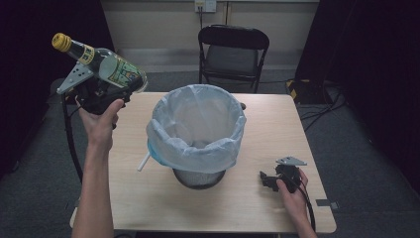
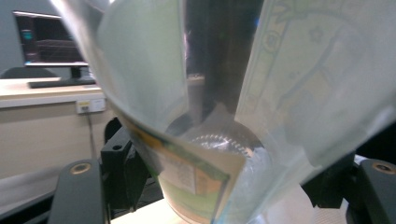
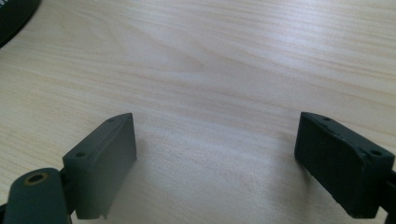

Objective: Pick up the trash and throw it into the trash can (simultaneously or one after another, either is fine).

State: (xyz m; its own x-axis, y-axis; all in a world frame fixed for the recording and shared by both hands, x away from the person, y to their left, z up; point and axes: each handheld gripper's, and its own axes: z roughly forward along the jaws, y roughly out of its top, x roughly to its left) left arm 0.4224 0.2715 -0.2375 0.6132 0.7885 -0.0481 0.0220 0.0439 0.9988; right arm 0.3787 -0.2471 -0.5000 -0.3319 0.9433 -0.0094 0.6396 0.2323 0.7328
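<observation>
Bottle (image 1: 106, 68): dark glass, yellow cap, green and pale printed label, yellow neck band
Bin liner (image 1: 196, 128): translucent pale blue-white
Bin (image 1: 199, 179): dark grey mesh
Table (image 1: 257, 208): light wood grain
Right gripper (image 3: 217, 163): black jaws, grey top plate
Chair (image 1: 233, 49): black

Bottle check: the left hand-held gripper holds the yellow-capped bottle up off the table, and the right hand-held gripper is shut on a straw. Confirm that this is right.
Not quite. The right hand-held gripper is open and holds nothing, as the right gripper view shows; the straw lies by the bin. The left hand-held gripper does hold the bottle up.
</observation>
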